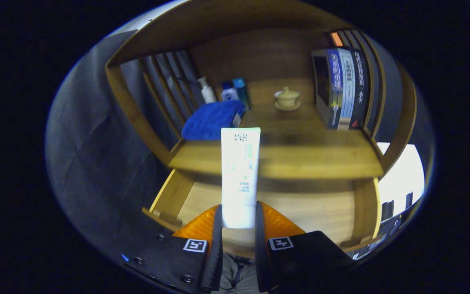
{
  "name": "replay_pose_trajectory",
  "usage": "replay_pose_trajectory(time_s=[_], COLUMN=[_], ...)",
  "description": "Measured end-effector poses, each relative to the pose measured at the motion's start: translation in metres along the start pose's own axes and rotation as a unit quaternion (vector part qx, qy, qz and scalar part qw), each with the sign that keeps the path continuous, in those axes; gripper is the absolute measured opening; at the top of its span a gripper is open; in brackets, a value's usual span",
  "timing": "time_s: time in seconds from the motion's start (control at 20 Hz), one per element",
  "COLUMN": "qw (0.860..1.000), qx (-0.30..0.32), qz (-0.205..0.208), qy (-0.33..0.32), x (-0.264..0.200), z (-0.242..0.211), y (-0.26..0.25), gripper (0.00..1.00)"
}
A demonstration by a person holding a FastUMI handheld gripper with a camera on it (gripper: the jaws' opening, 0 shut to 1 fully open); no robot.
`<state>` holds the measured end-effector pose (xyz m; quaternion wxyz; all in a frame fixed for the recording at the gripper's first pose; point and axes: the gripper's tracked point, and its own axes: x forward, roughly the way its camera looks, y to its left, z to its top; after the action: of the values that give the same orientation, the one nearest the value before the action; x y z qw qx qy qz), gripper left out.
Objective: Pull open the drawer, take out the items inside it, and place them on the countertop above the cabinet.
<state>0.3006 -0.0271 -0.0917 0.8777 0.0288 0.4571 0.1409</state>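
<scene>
The hand-held gripper (238, 222) is clenched on the white tube (240, 175), both fingers pressing its lower end, so it stands upright above the open drawer (300, 208). Now the tube must go up to the surface (300, 161) — I would lift it over the front edge and set it on the bare wood, away from the blue cloth (212, 120), the lidded cup (287, 98) and the books (341, 87).

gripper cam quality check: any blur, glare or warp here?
Gripper view: strong fisheye warp bows the wooden countertop and shelf frame; the white plastic tube, clamped between the gripper fingers, is bright and mildly soft; the dark upright books stay fairly sharp; a blown-out white patch sits beyond the cabinet's right post.
</scene>
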Motion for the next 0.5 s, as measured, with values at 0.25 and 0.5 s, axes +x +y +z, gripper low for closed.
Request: replay_pose_trajectory(time_s=[0.25, 0.5], qw=[0.997, 0.993], qx=[0.010, 0.019], qz=[-0.071, -0.115], qy=[-0.013, 0.026], x=[0.063, 0.116], z=[0.057, 0.049], y=[-0.029, -0.050], gripper=[0.41, 0.42])
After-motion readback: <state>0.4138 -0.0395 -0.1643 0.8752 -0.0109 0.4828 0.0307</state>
